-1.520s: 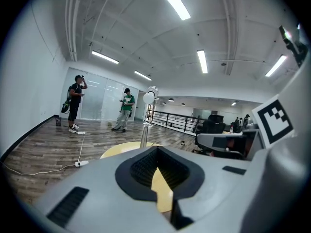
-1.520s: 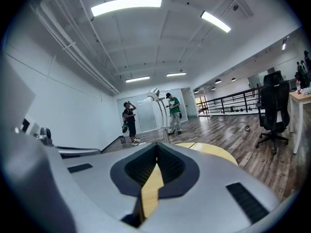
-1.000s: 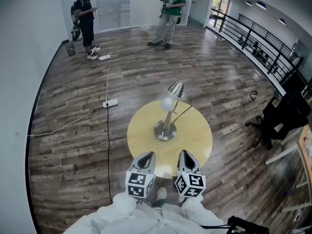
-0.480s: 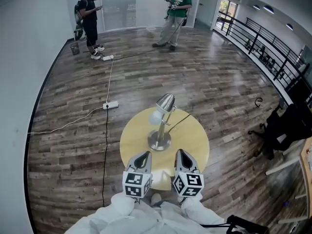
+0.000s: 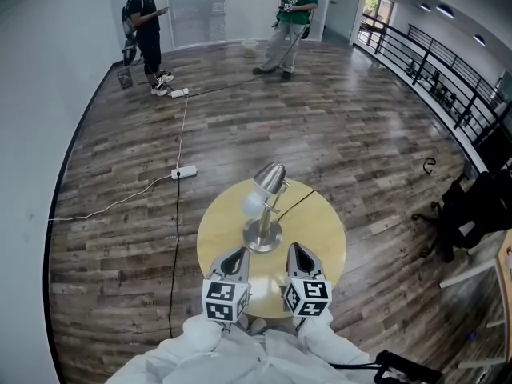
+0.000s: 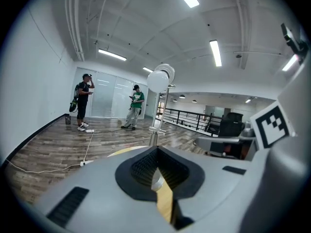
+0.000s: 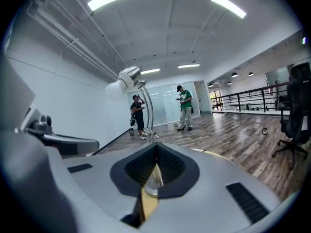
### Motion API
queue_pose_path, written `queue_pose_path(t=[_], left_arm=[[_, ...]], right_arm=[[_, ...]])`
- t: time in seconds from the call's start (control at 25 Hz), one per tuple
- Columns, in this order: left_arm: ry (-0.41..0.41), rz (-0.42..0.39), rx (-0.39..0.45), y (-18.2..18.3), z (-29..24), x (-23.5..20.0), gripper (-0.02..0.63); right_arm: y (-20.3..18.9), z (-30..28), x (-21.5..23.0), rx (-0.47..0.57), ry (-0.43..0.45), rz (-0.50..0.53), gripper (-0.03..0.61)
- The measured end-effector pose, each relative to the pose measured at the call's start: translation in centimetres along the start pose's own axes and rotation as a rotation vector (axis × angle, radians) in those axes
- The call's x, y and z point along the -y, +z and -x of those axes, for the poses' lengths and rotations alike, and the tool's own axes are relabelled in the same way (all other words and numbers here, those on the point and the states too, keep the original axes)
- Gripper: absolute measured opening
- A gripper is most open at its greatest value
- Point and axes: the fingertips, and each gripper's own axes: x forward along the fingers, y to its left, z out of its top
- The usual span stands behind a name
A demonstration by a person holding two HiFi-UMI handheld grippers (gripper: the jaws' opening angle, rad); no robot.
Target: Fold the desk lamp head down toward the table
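Note:
A silver desk lamp (image 5: 265,214) stands upright in the middle of a round yellow table (image 5: 320,246), its head (image 5: 272,177) raised and tilted, the white bulb (image 5: 254,202) facing down-left. Both grippers hover over the table's near edge, just short of the lamp base. My left gripper (image 5: 237,255) is shut and empty; in the left gripper view (image 6: 156,150) the lamp pole (image 6: 156,125) rises straight ahead with the bulb (image 6: 158,80) above. My right gripper (image 5: 294,251) looks shut and empty; in the right gripper view (image 7: 156,147) the lamp head (image 7: 127,76) is up and to the left.
The lamp's black cord (image 5: 298,201) runs off the table to the right. A power strip (image 5: 183,171) and cables lie on the wood floor at left. Two people (image 5: 146,22) (image 5: 290,18) stand far off. A black office chair (image 5: 474,206) is at right.
Both grippers have moved forward over the table's edge, closer to the lamp base. The lamp stands as before; both sets of jaws stay shut.

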Motion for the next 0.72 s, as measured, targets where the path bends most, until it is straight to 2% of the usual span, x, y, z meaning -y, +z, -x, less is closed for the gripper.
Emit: queue_pose_path(t=[0.32,0.52,0.56,0.64,0.72], left_arm=[[0.027,0.023,-0.015,-1.2,-0.3,-2.6,0.0],[-0.048,0.039,-0.049,-0.7,-0.7,-3.0,0.0],[-0.076,0.028,-0.061,0.1,-0.5,-2.8,0.017],[-0.131,-0.018,-0.054,3.3,0.3,-2.4,0.098],[-0.181,-0.095,-0.003,8.9,1.5,-1.8,0.176]], right_arm=[[-12.6,-10.0,1.3,-0.218,0.1,0.144,0.012],[-17.5,-14.8,1.4,-0.344,0.125,0.161,0.012],[-18.0,-15.4,1.5,-0.36,0.127,0.167,0.012],[-18.5,-15.9,1.7,-0.37,0.129,0.165,0.012],[-18.5,-16.0,1.8,-0.37,0.134,0.166,0.012]])
